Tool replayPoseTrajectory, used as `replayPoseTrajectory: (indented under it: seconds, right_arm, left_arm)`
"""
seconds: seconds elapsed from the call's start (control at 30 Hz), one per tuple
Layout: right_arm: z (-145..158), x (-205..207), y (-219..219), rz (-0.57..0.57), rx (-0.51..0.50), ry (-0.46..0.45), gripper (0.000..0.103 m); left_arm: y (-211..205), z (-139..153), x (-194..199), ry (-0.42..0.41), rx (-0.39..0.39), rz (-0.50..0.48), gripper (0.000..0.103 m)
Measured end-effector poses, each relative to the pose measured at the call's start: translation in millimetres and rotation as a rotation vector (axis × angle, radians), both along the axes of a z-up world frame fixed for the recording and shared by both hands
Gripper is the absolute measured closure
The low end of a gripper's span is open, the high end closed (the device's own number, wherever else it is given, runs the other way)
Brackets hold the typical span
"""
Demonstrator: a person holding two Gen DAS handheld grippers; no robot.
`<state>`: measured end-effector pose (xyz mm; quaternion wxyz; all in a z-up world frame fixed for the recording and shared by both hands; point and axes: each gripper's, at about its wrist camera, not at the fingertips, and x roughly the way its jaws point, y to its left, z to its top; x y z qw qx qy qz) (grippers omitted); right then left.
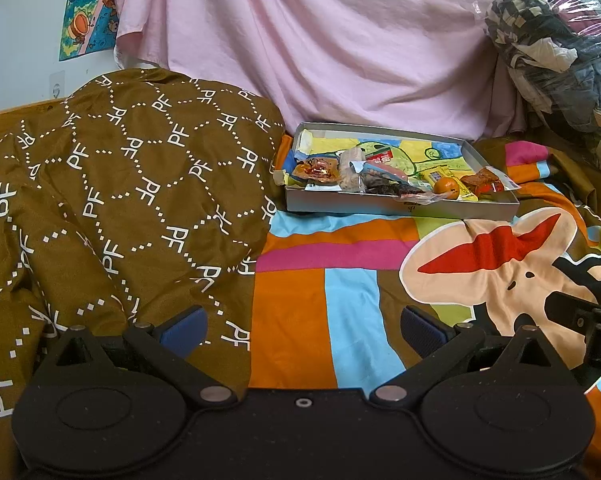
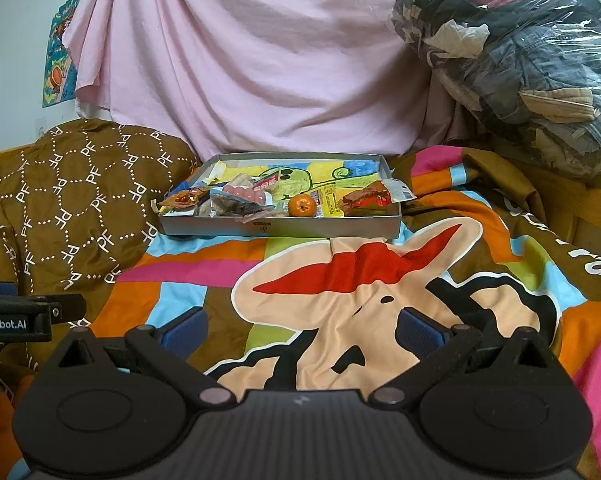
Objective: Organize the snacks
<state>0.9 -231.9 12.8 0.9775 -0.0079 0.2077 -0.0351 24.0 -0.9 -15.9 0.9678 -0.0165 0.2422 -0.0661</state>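
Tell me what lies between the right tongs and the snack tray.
Nothing visible does. Only flat, colourful bedspread lies between the open right tongs and the snack tray; the brown quilt bulges off to the left.

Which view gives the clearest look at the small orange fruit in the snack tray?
The right wrist view: the orange fruit sits near centre, unobstructed, by the tray's front wall. The left wrist view shows it smaller, off to the right, among wrappers.

We see soft, even daylight, no hard shadows, glare streaking the clear plastic bag, fisheye bending at dark vignetted corners, slight softness on near gripper bodies, colours vivid.
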Motion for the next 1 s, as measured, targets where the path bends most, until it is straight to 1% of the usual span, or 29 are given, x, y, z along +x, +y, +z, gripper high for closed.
replayPoseTrajectory:
  seconds: [1.0]
  right_arm:
    - [-2.9,-0.5,3.1,0.007,-0.001,0.005,0.0]
  left_arm:
    - [-0.1,0.2,0.2,0.0,0.001,0.0,0.001]
